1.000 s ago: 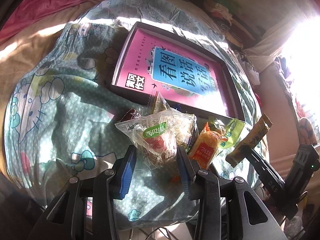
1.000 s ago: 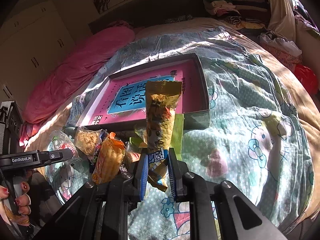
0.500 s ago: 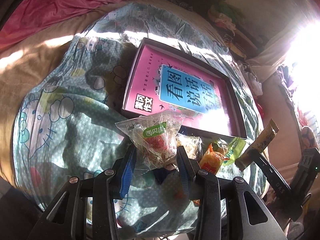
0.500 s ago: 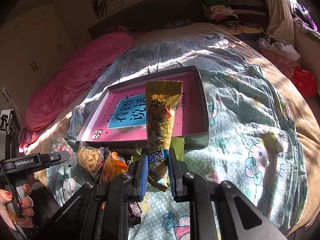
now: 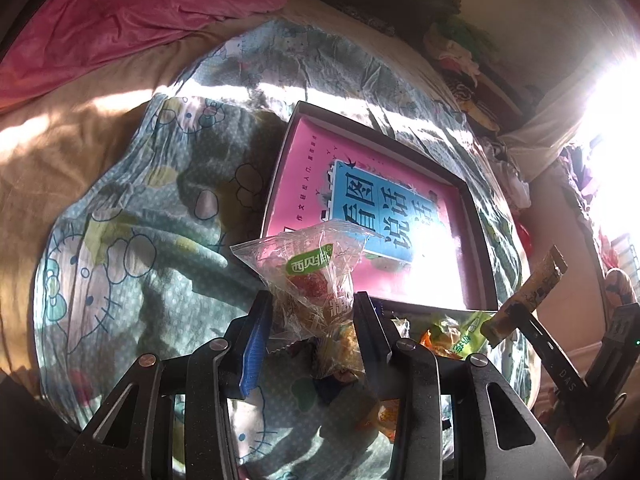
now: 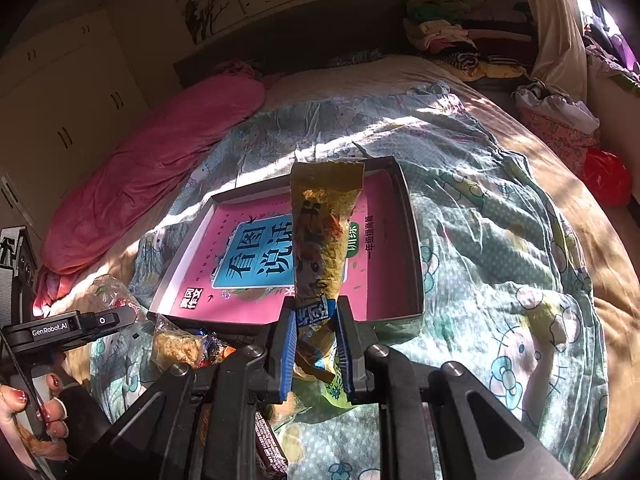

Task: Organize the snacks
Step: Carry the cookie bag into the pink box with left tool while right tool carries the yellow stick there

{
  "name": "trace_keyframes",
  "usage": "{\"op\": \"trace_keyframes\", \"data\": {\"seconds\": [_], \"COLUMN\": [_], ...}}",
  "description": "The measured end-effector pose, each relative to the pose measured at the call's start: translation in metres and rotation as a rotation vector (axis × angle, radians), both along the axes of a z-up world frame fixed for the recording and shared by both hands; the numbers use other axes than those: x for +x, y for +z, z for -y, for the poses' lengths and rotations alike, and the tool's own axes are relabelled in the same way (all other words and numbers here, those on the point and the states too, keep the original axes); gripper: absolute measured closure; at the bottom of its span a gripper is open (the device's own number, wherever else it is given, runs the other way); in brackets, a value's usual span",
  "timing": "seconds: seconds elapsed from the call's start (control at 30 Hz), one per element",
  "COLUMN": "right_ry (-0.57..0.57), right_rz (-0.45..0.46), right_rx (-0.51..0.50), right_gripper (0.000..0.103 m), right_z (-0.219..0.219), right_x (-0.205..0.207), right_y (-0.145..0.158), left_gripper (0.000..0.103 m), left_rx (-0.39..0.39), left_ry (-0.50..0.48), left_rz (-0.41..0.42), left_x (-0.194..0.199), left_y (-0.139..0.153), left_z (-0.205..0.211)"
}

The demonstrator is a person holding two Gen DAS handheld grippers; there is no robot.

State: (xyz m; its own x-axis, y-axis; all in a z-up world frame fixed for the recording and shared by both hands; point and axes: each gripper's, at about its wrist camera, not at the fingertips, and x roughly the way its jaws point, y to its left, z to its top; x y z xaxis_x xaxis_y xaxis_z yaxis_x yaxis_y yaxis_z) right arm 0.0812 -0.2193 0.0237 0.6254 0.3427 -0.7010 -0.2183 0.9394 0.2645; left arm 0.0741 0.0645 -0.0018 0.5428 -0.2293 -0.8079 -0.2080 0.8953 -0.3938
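Note:
My left gripper (image 5: 310, 308) is shut on a clear snack bag (image 5: 308, 268) with a green label, held above the bed in front of the near edge of a shallow grey box (image 5: 478, 240) with a pink and blue cover inside. My right gripper (image 6: 314, 322) is shut on a long yellow snack packet (image 6: 324, 232) that stands upright over the same box (image 6: 416, 248). That packet (image 5: 528, 292) shows at the right of the left wrist view. Loose snacks (image 5: 448, 332) lie on the quilt below the box; the same pile (image 6: 180, 346) shows in the right wrist view.
A cartoon-print quilt (image 6: 500, 248) covers the bed. A pink duvet (image 6: 152, 168) lies at the back left, a clothes pile (image 6: 460, 44) at the back right and a red bag (image 6: 604, 176) on the right. A person's hand (image 6: 24, 412) holds the left gripper's handle.
Both grippers have risen and moved toward the box, each keeping its packet. The snack pile has dropped lower in both views.

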Motion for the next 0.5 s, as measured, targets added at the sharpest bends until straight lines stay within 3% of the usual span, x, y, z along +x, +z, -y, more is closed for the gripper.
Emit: {"op": "trace_keyframes", "data": {"seconds": [0.5], "right_ry": [-0.038], "right_rz": [0.0], "right_rx": [-0.01], "right_gripper": [0.084], "right_z": [0.01], "right_x": [0.03], "right_y": [0.0], "left_gripper": [0.06], "left_rx": [0.043], "left_ry": [-0.038], "left_rz": [-0.012], "left_x": [0.043], "left_y": [-0.008], "left_z": [0.01]}}
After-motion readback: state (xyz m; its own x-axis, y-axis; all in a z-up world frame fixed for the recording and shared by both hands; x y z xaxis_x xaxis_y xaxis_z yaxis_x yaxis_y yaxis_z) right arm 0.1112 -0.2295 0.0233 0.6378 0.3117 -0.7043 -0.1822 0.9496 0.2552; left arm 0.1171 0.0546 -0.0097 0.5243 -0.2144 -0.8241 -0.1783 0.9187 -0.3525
